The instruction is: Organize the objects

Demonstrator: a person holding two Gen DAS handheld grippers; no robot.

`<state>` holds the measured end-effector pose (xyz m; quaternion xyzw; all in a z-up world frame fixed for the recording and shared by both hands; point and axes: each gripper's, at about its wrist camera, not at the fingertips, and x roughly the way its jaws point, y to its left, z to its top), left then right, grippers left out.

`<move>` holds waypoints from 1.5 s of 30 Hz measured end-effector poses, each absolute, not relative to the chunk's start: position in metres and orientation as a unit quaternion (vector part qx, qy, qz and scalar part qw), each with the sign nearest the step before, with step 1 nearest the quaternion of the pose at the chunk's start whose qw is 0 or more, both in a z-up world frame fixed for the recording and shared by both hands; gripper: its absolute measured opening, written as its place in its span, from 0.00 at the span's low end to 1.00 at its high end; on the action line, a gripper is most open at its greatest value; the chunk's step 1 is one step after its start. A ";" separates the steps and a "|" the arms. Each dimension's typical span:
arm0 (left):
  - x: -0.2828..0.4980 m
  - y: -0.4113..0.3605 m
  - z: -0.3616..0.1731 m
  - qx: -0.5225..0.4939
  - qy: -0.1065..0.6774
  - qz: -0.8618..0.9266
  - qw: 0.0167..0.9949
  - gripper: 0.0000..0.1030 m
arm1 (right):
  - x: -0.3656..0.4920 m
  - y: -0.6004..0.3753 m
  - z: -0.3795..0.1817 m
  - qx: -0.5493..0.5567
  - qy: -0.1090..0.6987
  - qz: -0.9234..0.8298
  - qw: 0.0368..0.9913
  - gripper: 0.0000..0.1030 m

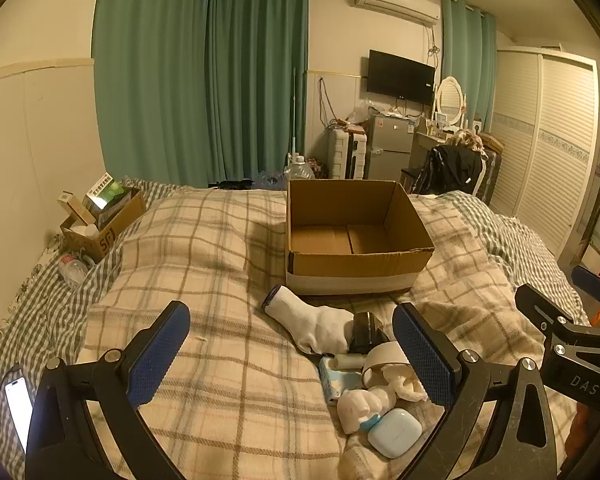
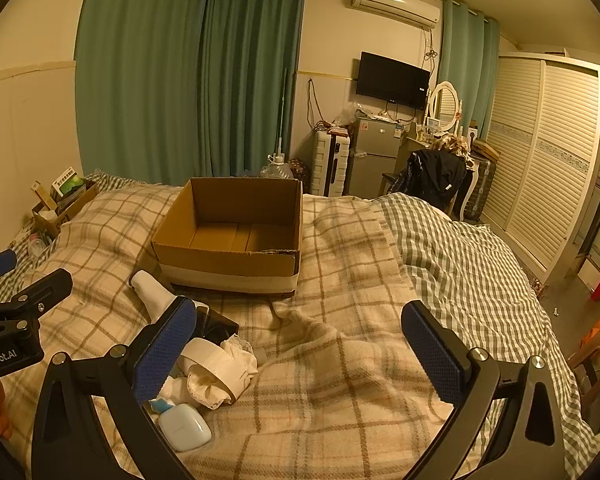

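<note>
Both claws hang open and empty over the plaid blanket (image 1: 228,380) on the bed. The left claw (image 1: 290,354) has its blue-padded fingers spread wide, and so does the right claw (image 2: 300,354); neither touches anything.

The things to be sorted lie in a loose heap just short of the open cardboard box (image 1: 352,268), which stands empty at about twelve o'clock in the left view and eleven o'clock in the right view. In the heap are a white sock (image 1: 312,322), a dark boxy item (image 1: 366,332) touching its toe end, a roll of tape (image 1: 384,356), a crumpled lace-edged cloth (image 2: 220,380), a small blue-and-white packet (image 1: 336,384), a white lump I cannot identify (image 1: 358,406), and a pale blue earbud case (image 1: 394,432) nearest the cameras.

The relation that matters: from the left claw the heap sits at roughly one to two o'clock, most of it between the fingers and toward the right one; from the right claw it lies at nine to ten o'clock, partly hidden behind its left finger. The left claw looks the better placed. The sock's long axis runs from eleven o'clock, cuff toward the box, down to five o'clock, so a grip across its middle would probably want the fingers turned square to that line. The case lies flat and close, likely the easiest first pick.
</note>
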<state>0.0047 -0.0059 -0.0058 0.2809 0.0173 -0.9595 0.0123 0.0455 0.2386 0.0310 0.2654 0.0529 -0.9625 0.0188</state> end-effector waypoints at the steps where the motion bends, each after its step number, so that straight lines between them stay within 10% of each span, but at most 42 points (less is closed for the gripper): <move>1: 0.005 -0.006 -0.006 0.281 0.017 -0.959 0.013 1.00 | 0.045 0.239 0.031 0.266 0.053 -0.962 0.019 1.00; 45: 0.017 -0.005 0.006 0.272 0.016 -0.962 0.001 1.00 | 0.061 0.234 0.050 0.250 0.061 -0.966 0.011 1.00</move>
